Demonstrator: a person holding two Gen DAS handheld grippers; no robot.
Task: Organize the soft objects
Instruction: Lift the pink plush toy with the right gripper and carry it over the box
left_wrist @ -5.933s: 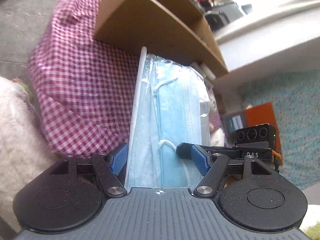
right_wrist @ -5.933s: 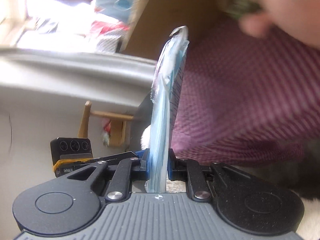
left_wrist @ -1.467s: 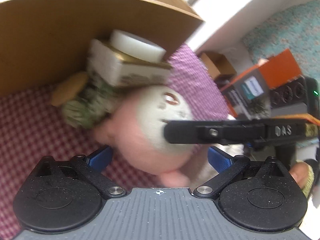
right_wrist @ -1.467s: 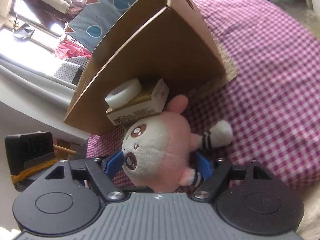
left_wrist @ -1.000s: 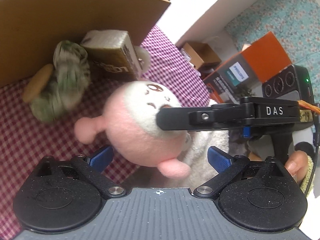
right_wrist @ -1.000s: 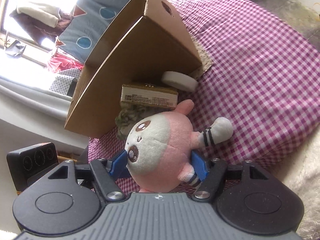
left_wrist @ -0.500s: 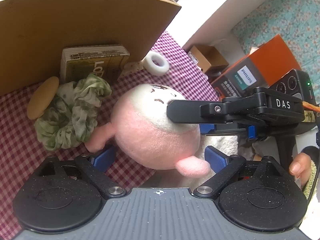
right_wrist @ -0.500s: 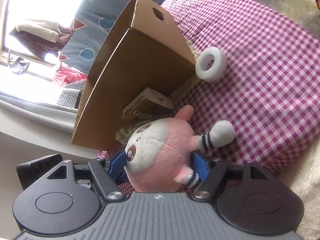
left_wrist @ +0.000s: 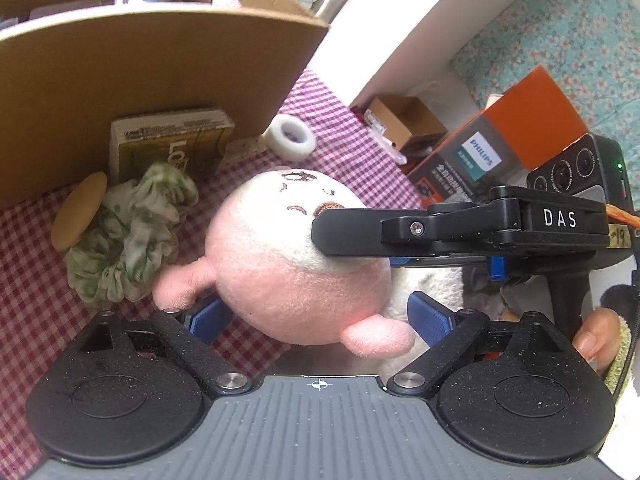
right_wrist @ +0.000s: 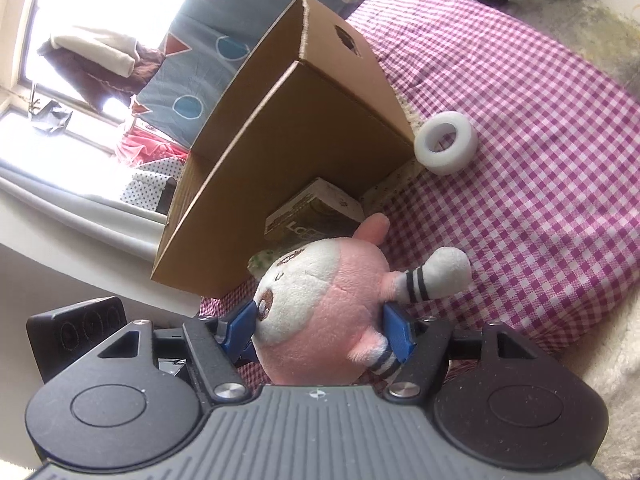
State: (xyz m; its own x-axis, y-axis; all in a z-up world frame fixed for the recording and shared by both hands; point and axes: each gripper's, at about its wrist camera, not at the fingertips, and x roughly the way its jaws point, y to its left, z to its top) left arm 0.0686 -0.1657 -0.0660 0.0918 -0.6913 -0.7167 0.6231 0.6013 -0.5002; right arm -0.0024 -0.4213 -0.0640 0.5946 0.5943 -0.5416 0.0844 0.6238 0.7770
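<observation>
A round pink and white plush toy (right_wrist: 320, 304) is clamped between my right gripper's (right_wrist: 320, 326) blue pads, held above the checked cloth. In the left wrist view the same plush toy (left_wrist: 288, 264) sits between my left gripper's (left_wrist: 316, 318) open blue fingers, with the right gripper's black finger pressed on its face. A green scrunchie (left_wrist: 124, 236) and a tan round pad (left_wrist: 78, 210) lie on the cloth beside it. A cardboard box (right_wrist: 296, 140) stands just behind.
A gold-green small carton (left_wrist: 168, 144) leans against the box (left_wrist: 140, 60). A white foam ring (right_wrist: 446, 144) lies on the pink checked cloth (right_wrist: 540, 160). An orange and grey Philips box (left_wrist: 500, 136) stands past the cloth's edge. White fluffy fabric (right_wrist: 616, 364) borders the right.
The right gripper has lifted the plush toy away from the box. The carton and foam ring dropped off it and now rest on the cloth. The mask packet held earlier is gone.
</observation>
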